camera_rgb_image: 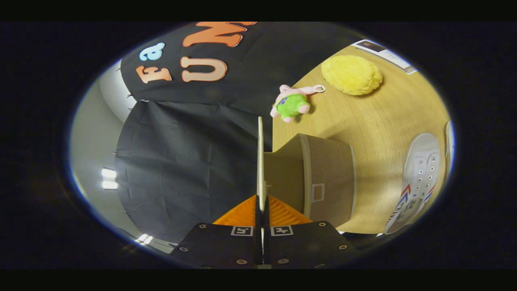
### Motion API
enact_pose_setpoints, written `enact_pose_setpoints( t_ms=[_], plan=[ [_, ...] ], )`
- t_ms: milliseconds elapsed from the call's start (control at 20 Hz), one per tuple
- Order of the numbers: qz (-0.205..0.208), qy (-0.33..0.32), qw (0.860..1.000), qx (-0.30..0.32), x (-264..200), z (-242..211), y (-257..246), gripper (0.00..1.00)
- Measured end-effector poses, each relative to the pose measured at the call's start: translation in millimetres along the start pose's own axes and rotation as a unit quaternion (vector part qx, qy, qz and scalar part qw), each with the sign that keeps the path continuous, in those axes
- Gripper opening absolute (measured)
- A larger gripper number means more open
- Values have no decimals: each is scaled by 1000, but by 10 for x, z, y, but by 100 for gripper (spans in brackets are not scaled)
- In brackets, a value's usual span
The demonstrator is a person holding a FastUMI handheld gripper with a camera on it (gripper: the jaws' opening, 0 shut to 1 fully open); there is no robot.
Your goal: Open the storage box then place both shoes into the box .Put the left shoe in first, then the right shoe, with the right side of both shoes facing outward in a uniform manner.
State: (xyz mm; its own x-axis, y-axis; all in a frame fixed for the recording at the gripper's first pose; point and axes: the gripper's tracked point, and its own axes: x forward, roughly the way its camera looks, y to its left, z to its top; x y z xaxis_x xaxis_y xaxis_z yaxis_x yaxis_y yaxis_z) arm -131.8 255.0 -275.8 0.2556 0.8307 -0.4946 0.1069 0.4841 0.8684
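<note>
Orange ribbed hand-held gripper pinching thin lid

The gripper at the bottom centre has its two orange ribbed fingers closed on the thin pale lid panel, which rises edge-on up the middle. The brown cardboard storage box stands right of the panel on the light wooden table. A white canvas shoe lies at the far right, with a pink-and-green plush toy and a yellow fluffy cushion toward the upper right.

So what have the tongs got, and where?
The tongs are shut on the storage box lid, pinching its thin edge, seen edge-on between the fingers.
</note>
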Motion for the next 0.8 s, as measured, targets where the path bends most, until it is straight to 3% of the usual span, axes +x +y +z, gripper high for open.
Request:
enact_pose_setpoints(
  t_ms=[350,650,800],
  plan=[
    [27,-23,997,-66,-280,171,622,2],
    [48,-1,992,-119,127,51,1217,4],
    [39,-7,990,-132,384,9,1338,15]
  ],
)
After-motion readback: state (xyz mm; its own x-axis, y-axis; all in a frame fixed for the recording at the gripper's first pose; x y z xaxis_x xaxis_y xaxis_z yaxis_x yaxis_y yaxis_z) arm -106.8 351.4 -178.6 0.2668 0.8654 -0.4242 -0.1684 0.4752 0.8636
